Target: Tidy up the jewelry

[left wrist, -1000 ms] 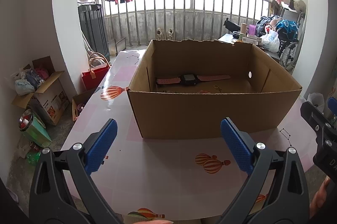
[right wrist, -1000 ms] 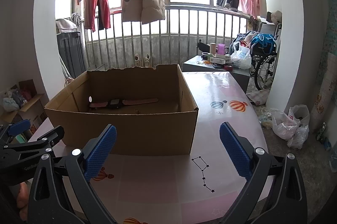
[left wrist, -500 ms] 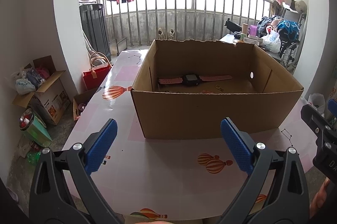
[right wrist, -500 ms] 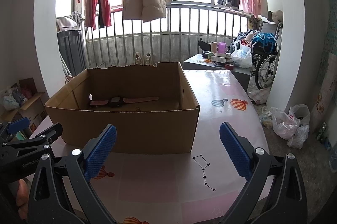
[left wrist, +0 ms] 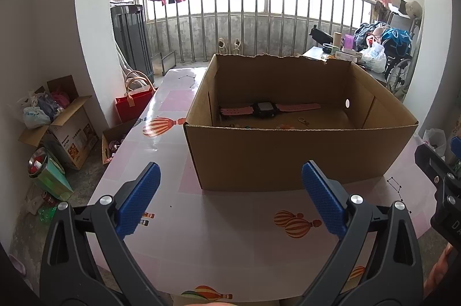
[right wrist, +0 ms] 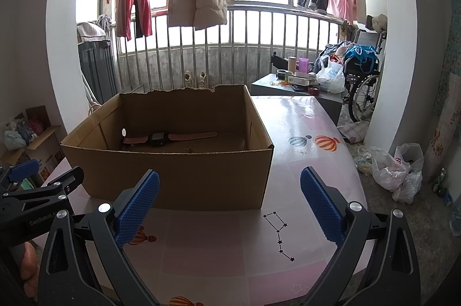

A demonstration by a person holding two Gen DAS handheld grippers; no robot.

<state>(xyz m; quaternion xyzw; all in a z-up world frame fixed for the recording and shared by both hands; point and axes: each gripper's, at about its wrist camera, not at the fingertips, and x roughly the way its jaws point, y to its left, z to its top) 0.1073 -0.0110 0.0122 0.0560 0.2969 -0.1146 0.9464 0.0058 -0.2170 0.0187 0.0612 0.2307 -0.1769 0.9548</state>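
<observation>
An open cardboard box [left wrist: 288, 159] [right wrist: 178, 173] stands on the pink table. Inside it lies a watch [left wrist: 266, 108] [right wrist: 158, 138] with a black face and pink straps, near the back wall. A small ring-like piece [left wrist: 302, 120] [right wrist: 188, 148] and a few small coloured bits [left wrist: 245, 126] lie on the box floor, mostly hidden by the front wall. My left gripper [left wrist: 230, 202] is open in front of the box, with nothing between its blue pads. My right gripper [right wrist: 229, 202] is open too, at the box's front right corner, and holds nothing.
The table [right wrist: 302, 162] has balloon prints and extends right of the box. A grey side table [right wrist: 302, 85] with bottles and a bag stands behind, next to a wheelchair [right wrist: 360, 81]. Boxes and a red bag [left wrist: 132, 101] sit on the floor at left. A railing with hung clothes closes the back.
Both grippers have risen slightly and drawn back a little, so more of the box floor shows. Their jaws have stayed open and nothing was picked up.
</observation>
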